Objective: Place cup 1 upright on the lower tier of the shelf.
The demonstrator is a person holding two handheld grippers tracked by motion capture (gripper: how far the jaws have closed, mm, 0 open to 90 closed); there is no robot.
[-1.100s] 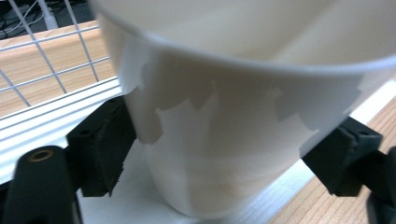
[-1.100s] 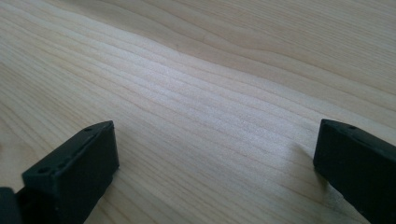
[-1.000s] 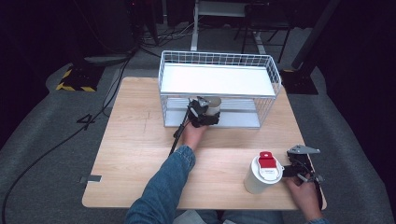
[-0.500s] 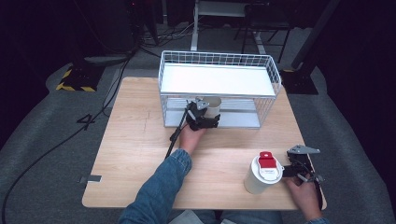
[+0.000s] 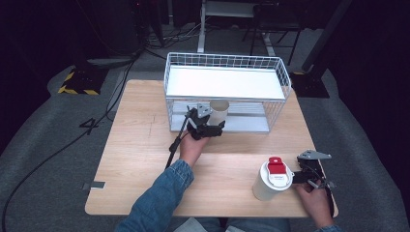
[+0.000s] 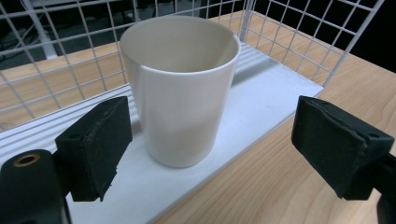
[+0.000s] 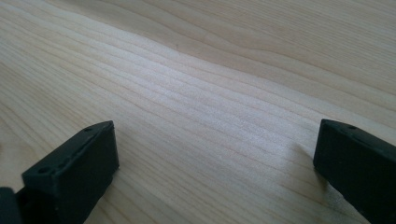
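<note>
A white cup (image 5: 219,110) (image 6: 180,93) stands upright on the lower white shelf (image 5: 246,123) (image 6: 261,102) of a wire rack (image 5: 227,63). My left gripper (image 5: 212,126) (image 6: 217,144) hangs just in front of it. Its jaws have just been closing a little but stand apart. The cup lies beyond the pads (image 6: 98,144), untouched, with nothing between them. My right gripper (image 5: 297,176) (image 7: 215,168) rests open on the bare wooden table (image 7: 210,93) at the front right. It sits beside a white container with a red lid (image 5: 272,181).
The rack's white upper shelf (image 5: 222,82) overhangs the cup, and wire walls (image 6: 303,42) close the sides and back. A black cable (image 5: 174,145) trails from the left gripper across the table (image 5: 140,145). The table's edges drop to grey floor.
My left gripper has drawn back from the cup toward the person, and the cup stays standing on the lower shelf. The right hand and the container have not moved.
</note>
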